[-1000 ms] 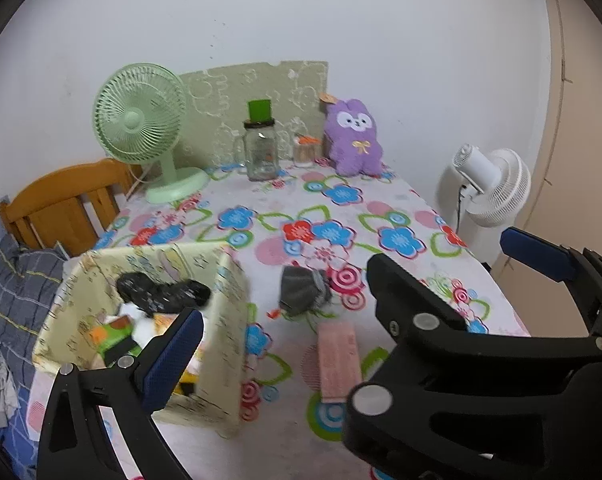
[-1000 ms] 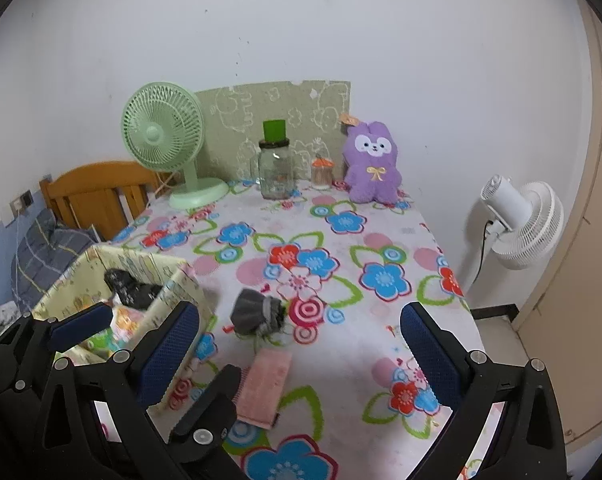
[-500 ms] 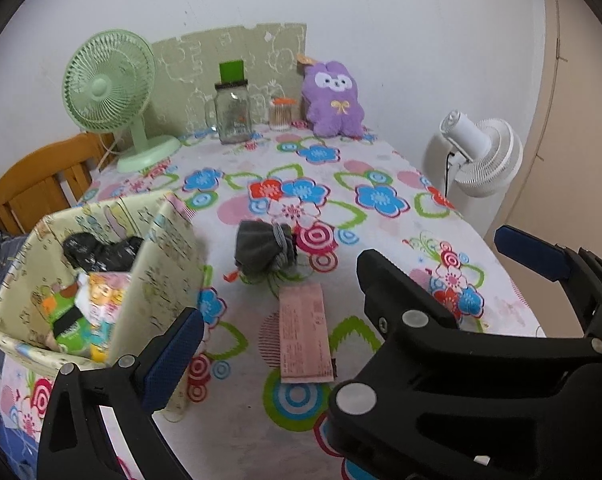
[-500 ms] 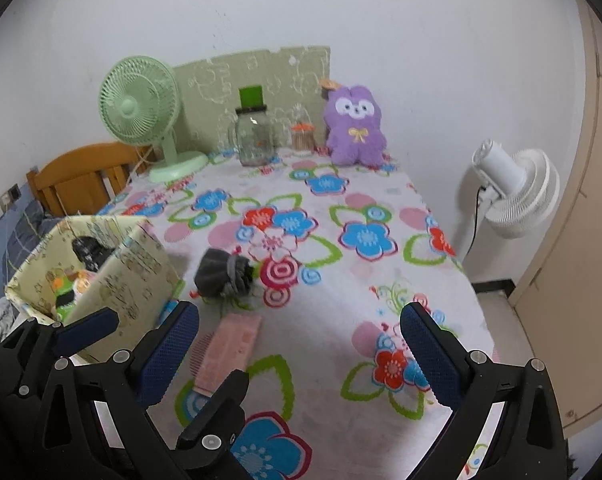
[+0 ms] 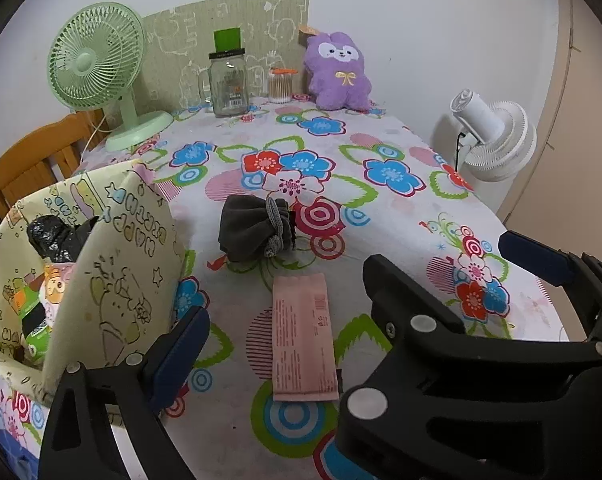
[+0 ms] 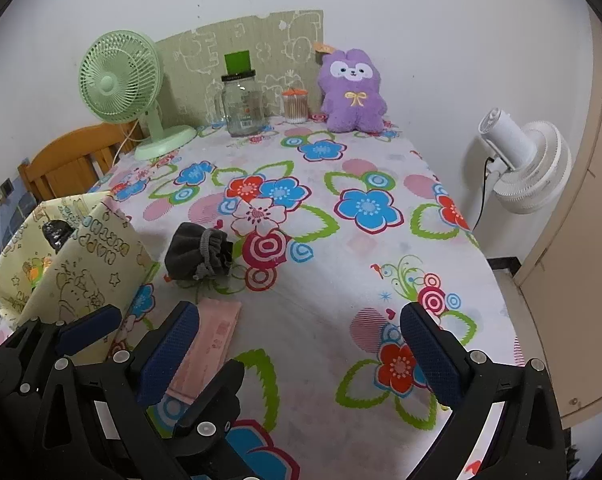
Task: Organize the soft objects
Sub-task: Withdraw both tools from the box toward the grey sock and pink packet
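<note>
Left wrist view is showing the table (image 5: 381, 216) in its flowery cloth taking up most of the frame, with plenty of bare cloth running out to the right edge. A yellow cartoon-print box (image 5: 113, 280) is sitting open at the left edge, already stuffed with a few things. The pink packet (image 5: 304, 336) is lying flat near the front, its long axis running straight away from the camera toward the grey drawstring pouch (image 5: 255, 232), which is slumped mid-table with its cinched mouth facing right. The left gripper (image 5: 353, 284) is hanging over the packet, jaws wide but closing a bit, touching nothing. The right gripper (image 6: 301, 344) is also spread wide over bare cloth.
</note>
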`<state>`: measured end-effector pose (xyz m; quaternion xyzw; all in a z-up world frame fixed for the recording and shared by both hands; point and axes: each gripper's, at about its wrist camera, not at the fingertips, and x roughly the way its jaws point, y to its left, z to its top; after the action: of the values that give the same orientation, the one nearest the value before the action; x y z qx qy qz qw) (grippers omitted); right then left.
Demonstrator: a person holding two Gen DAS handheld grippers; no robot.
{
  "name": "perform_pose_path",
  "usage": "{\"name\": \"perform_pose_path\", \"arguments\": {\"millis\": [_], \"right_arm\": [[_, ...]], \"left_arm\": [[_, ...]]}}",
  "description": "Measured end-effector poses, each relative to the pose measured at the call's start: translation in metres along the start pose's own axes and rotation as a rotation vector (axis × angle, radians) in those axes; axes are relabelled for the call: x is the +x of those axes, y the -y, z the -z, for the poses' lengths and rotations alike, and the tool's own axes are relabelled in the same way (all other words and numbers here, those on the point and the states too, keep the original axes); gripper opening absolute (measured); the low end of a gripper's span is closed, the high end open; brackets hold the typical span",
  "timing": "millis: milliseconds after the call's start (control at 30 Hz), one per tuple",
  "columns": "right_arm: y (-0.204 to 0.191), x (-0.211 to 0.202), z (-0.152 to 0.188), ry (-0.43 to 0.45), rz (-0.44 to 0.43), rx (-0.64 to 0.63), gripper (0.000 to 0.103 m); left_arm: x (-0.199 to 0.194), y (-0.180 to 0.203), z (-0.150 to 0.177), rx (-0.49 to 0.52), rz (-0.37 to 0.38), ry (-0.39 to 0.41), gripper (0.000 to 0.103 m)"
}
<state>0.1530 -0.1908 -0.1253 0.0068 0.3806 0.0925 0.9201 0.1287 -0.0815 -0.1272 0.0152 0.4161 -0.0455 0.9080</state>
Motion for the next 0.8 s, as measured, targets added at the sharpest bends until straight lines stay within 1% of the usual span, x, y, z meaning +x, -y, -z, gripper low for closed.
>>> {"name": "perform_pose_path", "arguments": {"millis": [67,133,200,300,400,467,567,700,800], "right_arm": [[0.000,0.005,-0.001,-0.013,-0.006,0.002,0.102],[-0.001,0.009,-0.001,-0.027,-0.020,0.003,0.102],[-0.003,0.014,0.000,-0.043,-0.031,-0.002,0.102],[-0.006,0.015,0.002,-0.054,-0.049,-0.009,0.102],[-0.009,0.016,0.005,-0.059,-0.045,-0.015,0.101],[-0.011,0.015,0.007,-0.064,-0.046,-0.019,0.098],[-0.014,0.012,0.013,-0.061,-0.038,-0.026,0.098],[-0.018,0.010,0.019,-0.053,-0.012,-0.047,0.098],[-0.018,0.009,0.022,-0.052,-0.006,-0.040,0.098]], "left_arm": [[0.004,0.001,0.001,0.007,0.001,-0.020,0.094],[0.004,0.002,0.003,0.029,0.011,-0.040,0.093],[0.003,0.001,0.007,0.037,-0.011,-0.040,0.093],[0.005,0.000,0.014,0.048,0.004,-0.081,0.093],[0.007,-0.003,0.019,0.039,0.004,-0.096,0.093],[0.006,-0.004,0.023,0.028,-0.005,-0.094,0.093],[0.004,-0.005,0.029,0.014,-0.010,-0.084,0.093],[0.002,-0.007,0.037,0.005,-0.042,-0.062,0.092],[0.006,-0.012,0.033,-0.031,-0.049,-0.054,0.091]]}}
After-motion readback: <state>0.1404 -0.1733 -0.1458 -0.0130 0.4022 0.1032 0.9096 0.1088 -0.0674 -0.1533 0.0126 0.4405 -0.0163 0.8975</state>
